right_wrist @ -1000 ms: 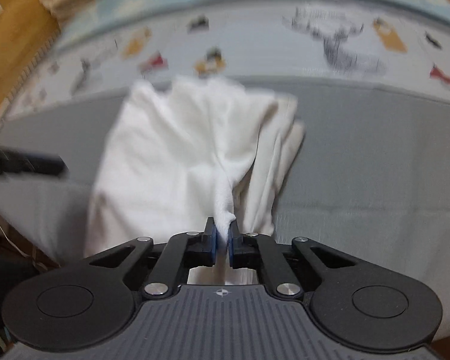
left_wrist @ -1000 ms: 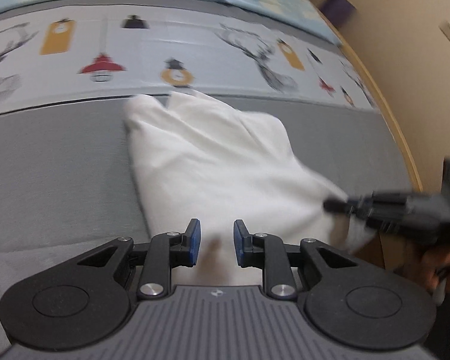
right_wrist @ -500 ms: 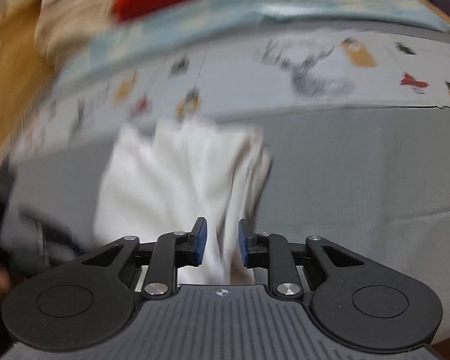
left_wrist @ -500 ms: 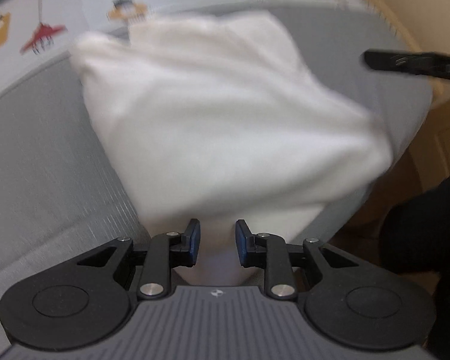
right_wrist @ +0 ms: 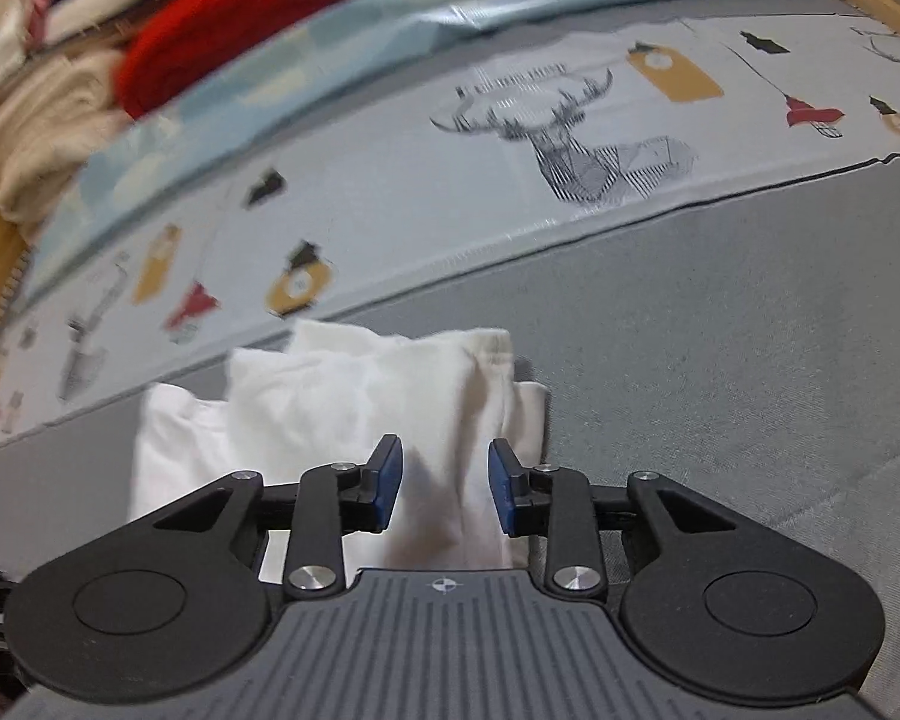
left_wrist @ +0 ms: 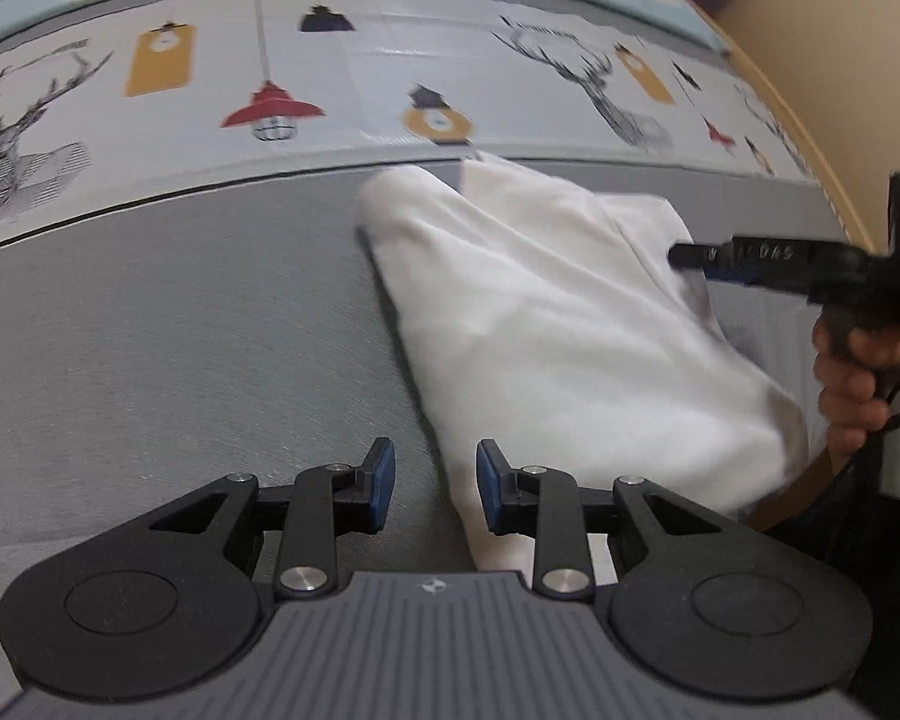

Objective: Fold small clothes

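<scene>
A white garment (left_wrist: 558,324) lies folded and rumpled on the grey bed cover (left_wrist: 180,330). My left gripper (left_wrist: 435,489) hovers low at its near left edge, jaws opening. The cloth's edge runs under the right pad and nothing is pinched. My right gripper (left_wrist: 690,255), held by a hand (left_wrist: 852,372), points in from the right, its tip at the garment's far right corner. In the right wrist view the garment (right_wrist: 342,396) lies under that gripper (right_wrist: 444,489). Its jaws are opening, with cloth seen between the pads, which do not press on it.
A pale sheet printed with deer and lamps (left_wrist: 390,90) runs across the back, with a light blue blanket (right_wrist: 390,30) behind it. A pile of red and cream clothes (right_wrist: 222,18) sits at the far left. The wooden bed edge (left_wrist: 810,138) runs along the right.
My right gripper was shut on a fold of the garment and has let it go and opened. The garment has dropped flatter. Both grippers have shifted and the left jaws stand wider.
</scene>
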A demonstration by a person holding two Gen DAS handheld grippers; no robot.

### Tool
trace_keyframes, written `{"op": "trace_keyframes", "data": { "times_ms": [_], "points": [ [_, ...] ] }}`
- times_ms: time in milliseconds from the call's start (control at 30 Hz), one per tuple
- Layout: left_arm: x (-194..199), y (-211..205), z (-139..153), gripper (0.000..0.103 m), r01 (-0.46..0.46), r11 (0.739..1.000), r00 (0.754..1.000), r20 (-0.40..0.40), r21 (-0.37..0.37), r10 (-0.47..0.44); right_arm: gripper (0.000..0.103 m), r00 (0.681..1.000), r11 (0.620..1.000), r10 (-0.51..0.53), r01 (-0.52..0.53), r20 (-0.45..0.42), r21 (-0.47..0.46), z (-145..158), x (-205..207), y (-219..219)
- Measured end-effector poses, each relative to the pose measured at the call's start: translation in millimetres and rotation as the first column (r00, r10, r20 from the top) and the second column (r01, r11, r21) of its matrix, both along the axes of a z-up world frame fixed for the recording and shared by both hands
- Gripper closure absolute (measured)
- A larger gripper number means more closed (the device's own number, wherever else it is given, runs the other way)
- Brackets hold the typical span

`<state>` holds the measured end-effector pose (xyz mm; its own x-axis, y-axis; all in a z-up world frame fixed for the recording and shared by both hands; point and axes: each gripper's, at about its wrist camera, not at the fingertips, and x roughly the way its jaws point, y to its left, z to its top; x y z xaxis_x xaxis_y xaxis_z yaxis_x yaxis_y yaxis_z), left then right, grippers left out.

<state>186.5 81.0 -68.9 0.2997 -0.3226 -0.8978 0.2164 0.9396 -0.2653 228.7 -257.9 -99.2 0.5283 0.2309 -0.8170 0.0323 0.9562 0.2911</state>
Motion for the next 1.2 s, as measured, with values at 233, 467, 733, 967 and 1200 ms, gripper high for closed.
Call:
{"op": "trace_keyframes", "data": {
  "times_ms": [233,467,733,967,1200],
  "points": [
    [4.9,-0.6,5.3,0.070,-0.004,1.000,1.000,0.017,-0.027,0.005,0.099,0.929,0.988,-0.060,0.107,0.366,-0.110,40.3,-13.6,13.0],
    [6.0,-25.0,5.7,0.070,0.025,0.998,0.999,0.024,-0.056,-0.024,0.084,0.967,0.965,-0.088,0.143,0.239,-0.221,26.5,-13.7,2.1],
    [11.0,-54.2,-0.4,0.070,0.064,0.994,0.998,0.030,-0.084,-0.061,0.074,0.925,0.938,0.340,-0.319,0.169,-0.138,31.2,-55.8,8.3],
    [16.1,-72.7,-40.4,0.061,0.076,0.996,0.992,-0.101,0.035,-0.073,0.057,0.958,0.937,0.280,-0.288,-0.067,-0.200,1.0,-54.1,-13.6],
    [19.0,-61.6,-33.8,0.060,0.049,0.999,0.994,-0.102,-0.015,-0.050,0.057,0.952,0.949,0.294,-0.301,-0.088,-0.094,1.3,-52.9,-24.1]
  ]
}}
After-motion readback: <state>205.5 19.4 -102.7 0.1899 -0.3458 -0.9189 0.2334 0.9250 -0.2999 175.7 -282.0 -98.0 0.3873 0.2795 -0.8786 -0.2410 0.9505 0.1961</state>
